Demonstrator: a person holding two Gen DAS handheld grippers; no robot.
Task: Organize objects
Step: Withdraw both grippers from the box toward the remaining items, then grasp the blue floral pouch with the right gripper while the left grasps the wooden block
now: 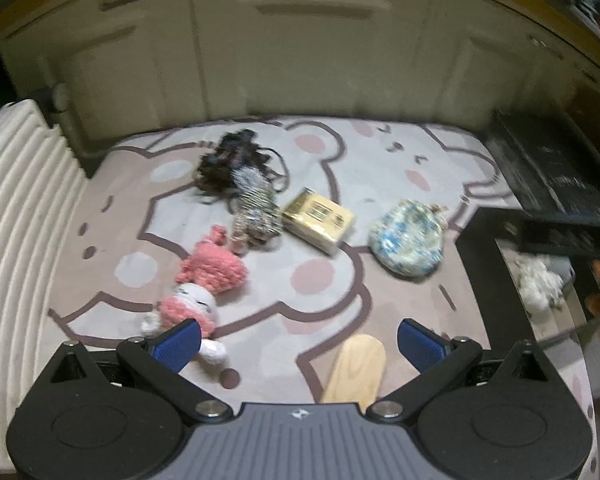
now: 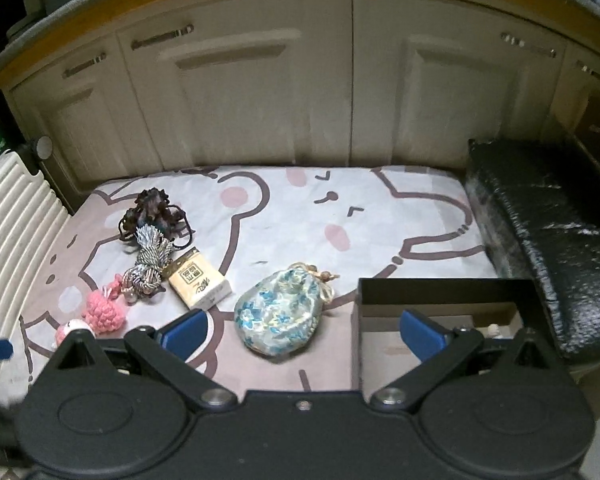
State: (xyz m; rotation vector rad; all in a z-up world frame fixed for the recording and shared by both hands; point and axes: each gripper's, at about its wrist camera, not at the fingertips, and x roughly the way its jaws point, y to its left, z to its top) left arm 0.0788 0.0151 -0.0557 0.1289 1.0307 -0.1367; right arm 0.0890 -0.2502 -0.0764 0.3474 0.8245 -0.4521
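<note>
Objects to be organized lie scattered on a bear-print mat [image 2: 300, 208] in front of cream cabinet doors: a floral pouch [image 2: 278, 312], a yellow box [image 2: 200, 284], a silver-and-dark tassel bundle [image 2: 150, 256], a pink knitted doll [image 1: 204, 284] and a wooden paddle [image 1: 356, 368]. A black open box [image 2: 440, 292], the likely destination, stands at the mat's 3 o'clock edge and already holds a white fluffy item [image 1: 538, 280]. The right tongs [image 2: 302, 332] are spread wide and hold nothing; the pouch lies just beyond them at 12 o'clock, slightly toward the left finger, its drawstring neck pointing to 1 o'clock, its long axis running from 7 to 1 o'clock. The black box sits under the right finger, at 2 o'clock. The left tongs [image 1: 298, 344] are likewise fully open and empty; the doll touches the left finger's tip in this view, at 10 o'clock, and the paddle lies between the fingers, its long axis toward 12 o'clock. Judged by nearness, the right hand is better placed for the pouch, the left for the paddle or doll.
</note>
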